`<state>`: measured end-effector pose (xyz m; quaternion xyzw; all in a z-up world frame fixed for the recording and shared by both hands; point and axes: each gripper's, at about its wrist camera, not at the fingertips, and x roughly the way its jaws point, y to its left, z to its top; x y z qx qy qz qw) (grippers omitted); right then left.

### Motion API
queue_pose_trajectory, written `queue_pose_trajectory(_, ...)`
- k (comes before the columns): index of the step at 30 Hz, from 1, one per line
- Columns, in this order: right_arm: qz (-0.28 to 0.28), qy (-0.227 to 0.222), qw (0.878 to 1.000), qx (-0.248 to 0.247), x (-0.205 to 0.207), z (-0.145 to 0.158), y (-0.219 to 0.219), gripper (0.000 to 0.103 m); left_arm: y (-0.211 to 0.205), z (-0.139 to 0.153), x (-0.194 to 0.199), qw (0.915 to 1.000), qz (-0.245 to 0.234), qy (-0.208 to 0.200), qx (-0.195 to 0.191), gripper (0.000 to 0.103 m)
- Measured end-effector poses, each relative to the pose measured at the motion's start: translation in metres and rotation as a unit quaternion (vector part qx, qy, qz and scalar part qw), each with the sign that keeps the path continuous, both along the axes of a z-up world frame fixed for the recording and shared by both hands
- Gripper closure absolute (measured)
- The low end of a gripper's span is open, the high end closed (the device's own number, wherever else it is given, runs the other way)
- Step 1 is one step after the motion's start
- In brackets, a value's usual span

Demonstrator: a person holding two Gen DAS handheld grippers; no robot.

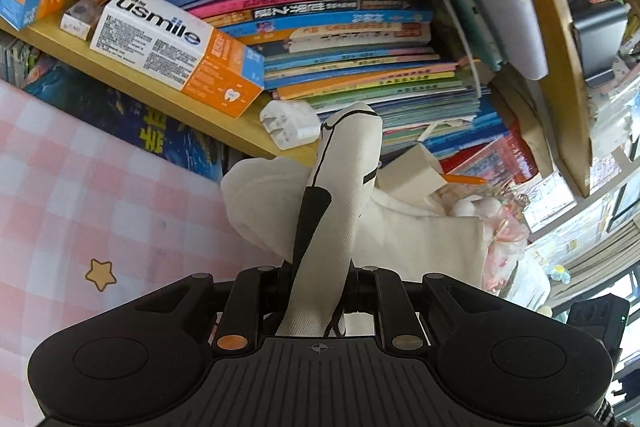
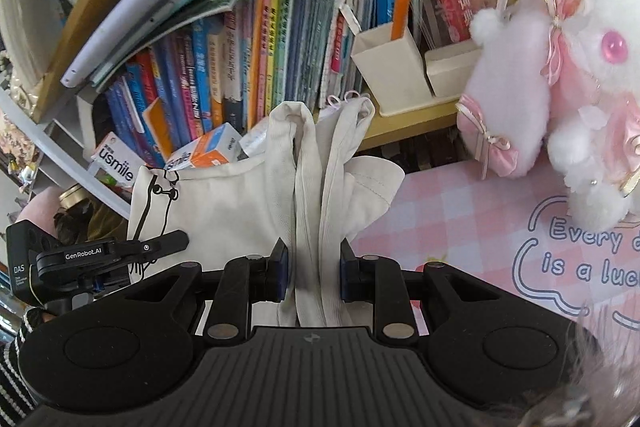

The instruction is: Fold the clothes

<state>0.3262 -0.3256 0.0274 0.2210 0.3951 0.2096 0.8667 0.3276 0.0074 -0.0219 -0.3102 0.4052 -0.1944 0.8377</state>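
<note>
A cream-white garment with a black line drawing (image 1: 424,243) (image 2: 224,203) hangs between both grippers above the pink checked table cover (image 1: 80,187) (image 2: 448,227). My left gripper (image 1: 318,279) is shut on a bunched fold of it that stands up past the fingers. In the right wrist view my right gripper (image 2: 313,273) is shut on two ribbed folds of the same cloth, its blue pads (image 2: 283,273) pressed against them. The left gripper (image 2: 120,251) shows at the left there, clamped on the printed edge.
A wooden bookshelf (image 1: 168,95) packed with books stands right behind the cloth, with toothpaste boxes (image 1: 176,51) and a white plug (image 1: 290,123) on it. A cream pen holder (image 2: 392,67) and a pink-white plush toy (image 2: 560,87) sit at the right. A striped sleeve (image 2: 12,371) is at lower left.
</note>
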Motion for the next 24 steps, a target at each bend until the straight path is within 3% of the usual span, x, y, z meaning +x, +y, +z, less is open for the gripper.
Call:
queue_pose_trajectory(9,-0.009,0.022,1.000,-0.004,0.014,-0.018,0.006,0.081,0.005,-0.019,0.011,0.9999,0.008,0.012,-0.002,0.086)
queue_pose_trajectory(13,-0.018,0.038,0.999,-0.020,0.022,-0.037,0.007,0.080,0.012,-0.036,0.017,0.9988,0.027,0.039,0.007,0.074)
queue_pose_trajectory(15,-0.026,0.050,0.998,-0.035,0.025,-0.048,0.008,0.074,0.017,-0.040,0.015,0.9983,0.039,0.042,0.005,0.060)
queue_pose_trajectory(20,-0.060,0.048,0.997,-0.026,0.013,-0.053,-0.003,0.058,0.034,-0.033,-0.001,0.9984,0.054,0.019,-0.002,0.057)
queue_pose_trajectory(23,-0.083,0.034,0.996,-0.018,0.004,-0.046,-0.010,0.058,0.039,-0.031,-0.005,0.9974,0.069,0.014,-0.018,0.058)
queue_pose_trajectory(24,-0.088,0.031,0.996,-0.012,0.002,-0.045,-0.011,0.067,0.042,-0.034,-0.004,0.9964,0.077,0.022,-0.029,0.058)
